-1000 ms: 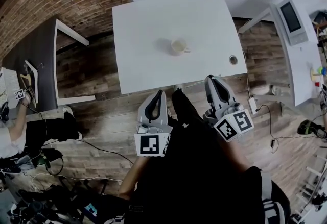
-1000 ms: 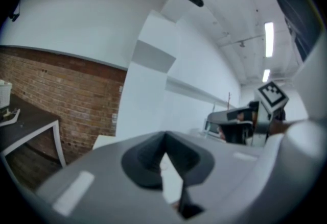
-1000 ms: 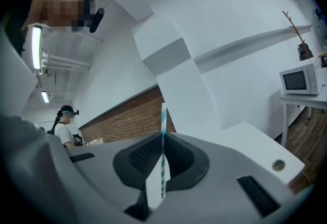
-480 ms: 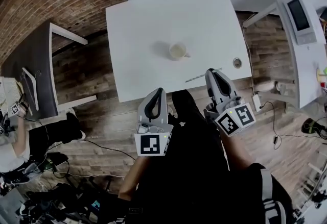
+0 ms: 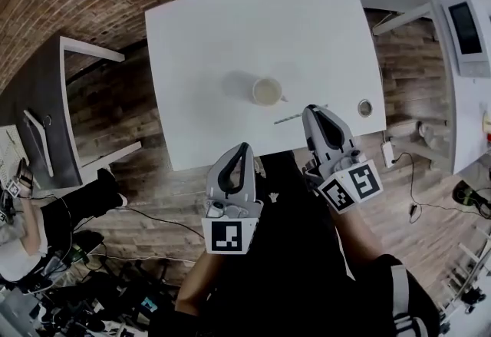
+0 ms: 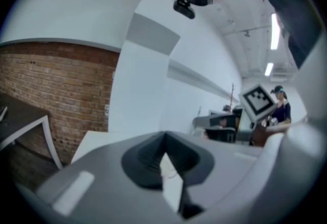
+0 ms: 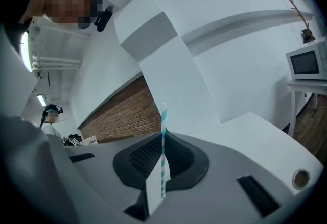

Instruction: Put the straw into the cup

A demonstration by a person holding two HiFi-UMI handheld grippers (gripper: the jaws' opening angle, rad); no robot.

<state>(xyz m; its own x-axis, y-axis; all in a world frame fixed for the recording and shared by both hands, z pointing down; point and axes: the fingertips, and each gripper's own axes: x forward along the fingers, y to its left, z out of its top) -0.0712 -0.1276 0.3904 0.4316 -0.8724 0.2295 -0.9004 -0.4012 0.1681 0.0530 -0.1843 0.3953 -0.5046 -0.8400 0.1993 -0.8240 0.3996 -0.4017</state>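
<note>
Right gripper view showing right gripper (image 7: 159,169) clamping down on striped straw (image 7: 163,136), with straw sticking out past jaws. Left gripper (image 6: 166,162) hanging closed, gripping nothing, short of table edge. Head view showing cup (image 5: 267,90) sitting upright mid table (image 5: 215,36), near straw's free end. Looking like carry step to me, straw not yet going in. Next move probably needing straw tipped end-down over rim, then letting go. Nothing blocking path: grommet (image 5: 365,107) sitting off right, microwave (image 5: 469,24) and seated person (image 5: 23,228) well apart.
</note>
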